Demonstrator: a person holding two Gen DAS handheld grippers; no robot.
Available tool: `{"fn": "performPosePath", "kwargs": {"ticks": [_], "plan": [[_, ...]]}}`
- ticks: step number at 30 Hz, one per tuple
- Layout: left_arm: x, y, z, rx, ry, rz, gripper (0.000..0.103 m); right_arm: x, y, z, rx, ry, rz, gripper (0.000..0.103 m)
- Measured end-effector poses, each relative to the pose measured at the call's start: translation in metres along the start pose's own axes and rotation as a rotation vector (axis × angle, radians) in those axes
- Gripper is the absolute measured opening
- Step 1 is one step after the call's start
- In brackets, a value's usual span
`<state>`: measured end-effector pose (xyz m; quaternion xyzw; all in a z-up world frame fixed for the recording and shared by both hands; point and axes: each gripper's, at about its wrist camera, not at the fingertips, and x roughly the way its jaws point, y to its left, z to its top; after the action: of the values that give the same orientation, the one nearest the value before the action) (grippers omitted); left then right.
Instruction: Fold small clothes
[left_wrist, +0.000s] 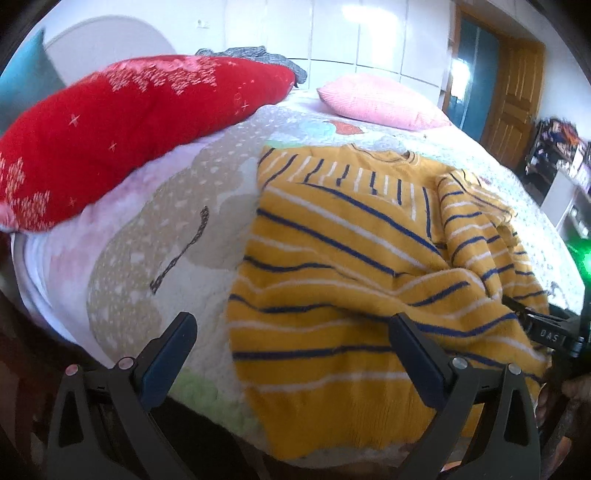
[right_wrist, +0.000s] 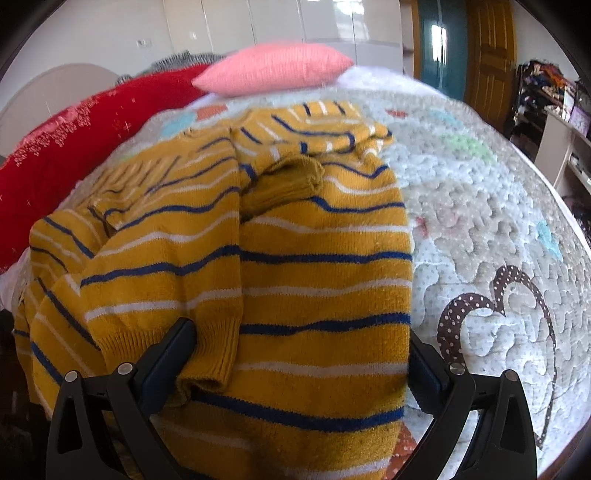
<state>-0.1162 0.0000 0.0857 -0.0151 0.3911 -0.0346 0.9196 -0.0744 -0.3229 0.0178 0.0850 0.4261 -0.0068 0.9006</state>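
Note:
A small mustard-yellow sweater (left_wrist: 332, 266) with blue and white stripes lies on the quilted bed, with its sleeves folded in over the body. My left gripper (left_wrist: 291, 325) is open above the sweater's left edge near the hem, empty. In the right wrist view the sweater (right_wrist: 295, 258) fills the middle, one sleeve cuff (right_wrist: 214, 354) lying across the front. My right gripper (right_wrist: 299, 343) is open, its fingers straddling the sweater's lower part. The right gripper's body (left_wrist: 550, 332) shows at the sweater's right edge in the left wrist view.
A red patterned cushion (left_wrist: 122, 129) lies at the left and a pink pillow (left_wrist: 380, 99) at the bed's head. The quilt (right_wrist: 480, 229) spreads to the right of the sweater. A wooden door (left_wrist: 513, 103) and cluttered shelves (right_wrist: 554, 107) stand at the right.

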Motion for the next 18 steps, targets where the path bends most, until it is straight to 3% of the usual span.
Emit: {"fn": "performPosePath", "kwargs": {"ticks": [5, 7, 12, 18], "plan": [[-0.016, 0.024, -0.003, -0.057, -0.036, -0.019, 0.103, -0.008, -0.004, 0.003, -0.014, 0.066, 0.046, 0.101], [-0.019, 0.033, -0.005, -0.074, -0.042, -0.019, 0.103, -0.026, -0.011, 0.003, 0.042, 0.054, 0.088, 0.093], [-0.014, 0.046, -0.011, -0.107, -0.03, -0.027, 0.103, -0.062, -0.008, 0.014, 0.021, -0.05, 0.085, 0.09], [-0.008, 0.039, -0.018, -0.105, 0.012, -0.067, 0.103, -0.045, 0.02, 0.021, -0.067, -0.016, 0.104, 0.079]]}}
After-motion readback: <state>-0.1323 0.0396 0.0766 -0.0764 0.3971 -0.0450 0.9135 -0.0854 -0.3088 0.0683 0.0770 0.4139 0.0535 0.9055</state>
